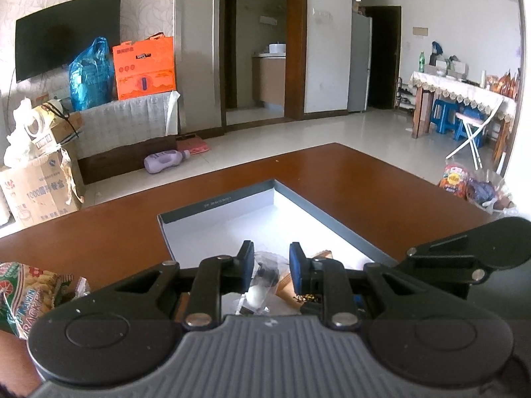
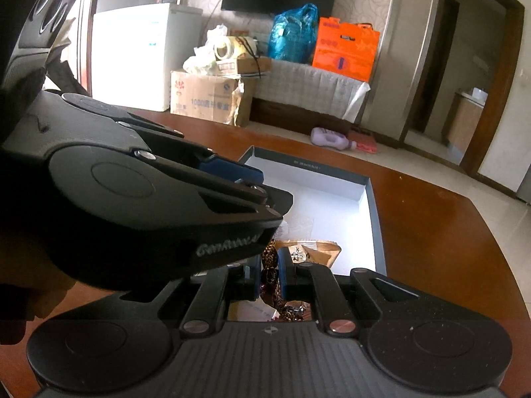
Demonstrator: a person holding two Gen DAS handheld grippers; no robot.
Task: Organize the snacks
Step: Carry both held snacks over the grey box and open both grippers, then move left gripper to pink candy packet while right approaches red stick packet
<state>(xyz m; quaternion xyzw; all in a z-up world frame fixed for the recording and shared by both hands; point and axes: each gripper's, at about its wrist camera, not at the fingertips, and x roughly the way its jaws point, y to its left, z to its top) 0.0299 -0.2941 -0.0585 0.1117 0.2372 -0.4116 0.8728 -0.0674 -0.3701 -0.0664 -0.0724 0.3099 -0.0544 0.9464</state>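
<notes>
Both claws work over the near end of the grey box (image 1: pixel 215 204), which lies open on the brown desk (image 1: pixel 332 172). The left gripper (image 1: pixel 270 267) has its fingers partly spread around a clear-wrapped snack (image 1: pixel 264 282), though I cannot tell if they pinch it. The right gripper (image 2: pixel 269 277) is pressed onto a dark patterned snack packet (image 2: pixel 269 258), beside a tan packet (image 2: pixel 318 252) in the box; more snack bags (image 1: pixel 30 285) lie at the desk's left edge.

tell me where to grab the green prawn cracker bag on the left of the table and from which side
Pinch the crinkled top edge of the green prawn cracker bag, coming from above and from the box side. It lies flat and puffy on the table, so the body offers no firm hold; the flat seam probably does. Much of it is cut off by the frame.
</notes>
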